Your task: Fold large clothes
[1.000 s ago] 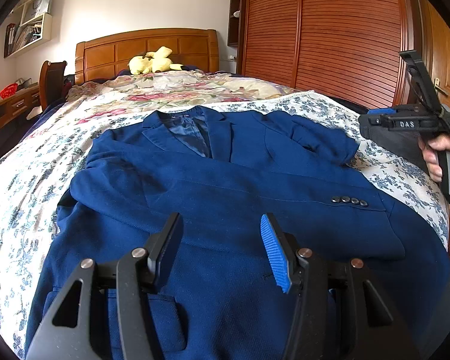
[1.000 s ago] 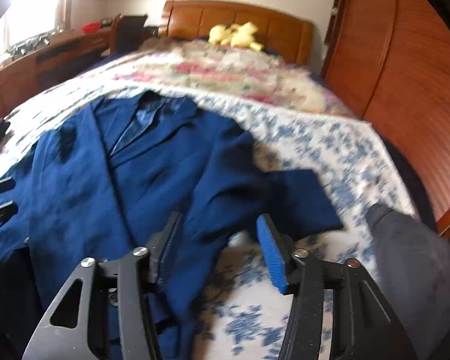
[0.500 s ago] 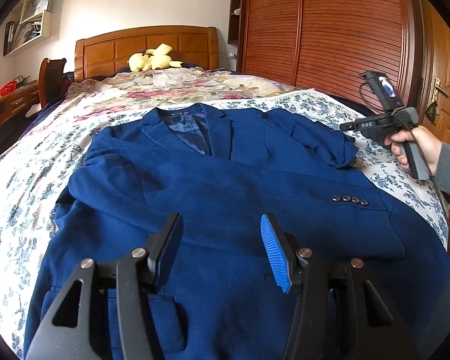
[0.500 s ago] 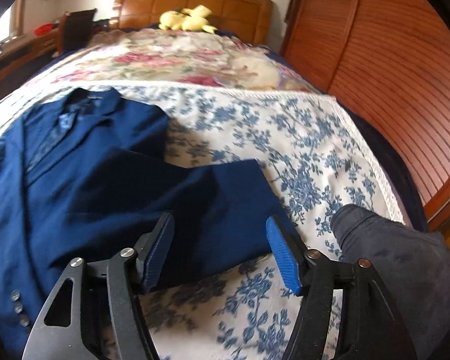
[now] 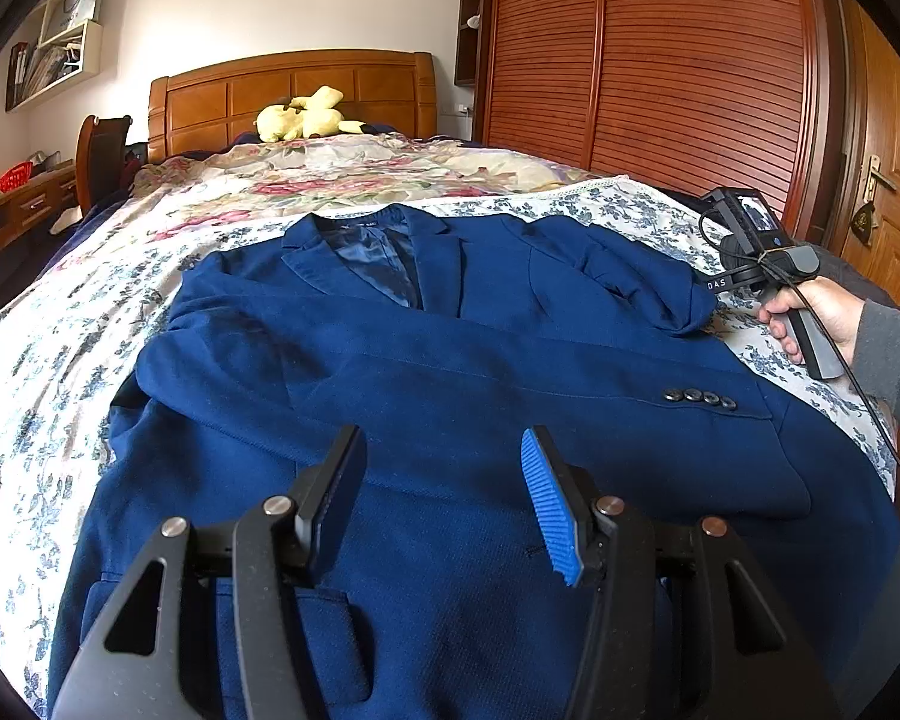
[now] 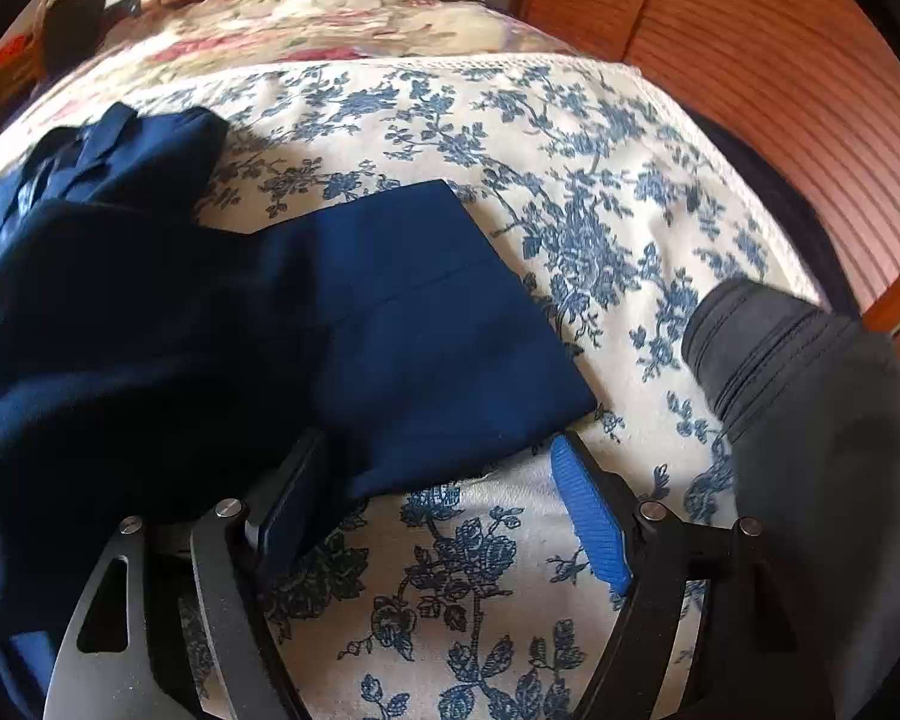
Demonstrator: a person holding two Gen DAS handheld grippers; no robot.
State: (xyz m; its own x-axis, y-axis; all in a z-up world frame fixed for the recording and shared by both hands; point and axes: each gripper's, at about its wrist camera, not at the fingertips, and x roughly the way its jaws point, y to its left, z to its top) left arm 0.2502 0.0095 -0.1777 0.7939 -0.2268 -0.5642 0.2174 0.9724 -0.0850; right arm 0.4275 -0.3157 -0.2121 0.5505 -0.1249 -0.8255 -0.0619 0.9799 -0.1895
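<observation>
Jaws apart; jacket (image 6: 150, 324) hem cropped.

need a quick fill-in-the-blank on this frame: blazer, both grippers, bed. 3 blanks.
1. The navy blazer lies on a bedspread printed with blue ____.
2. The left gripper hovers over the blazer with its jaws ____.
3. Near the right gripper, the blazer's ____ end lies flat, not gripped.
4. On the headboard side sits a ____ plush toy.

Missing: flowers; open; sleeve; yellow
</observation>
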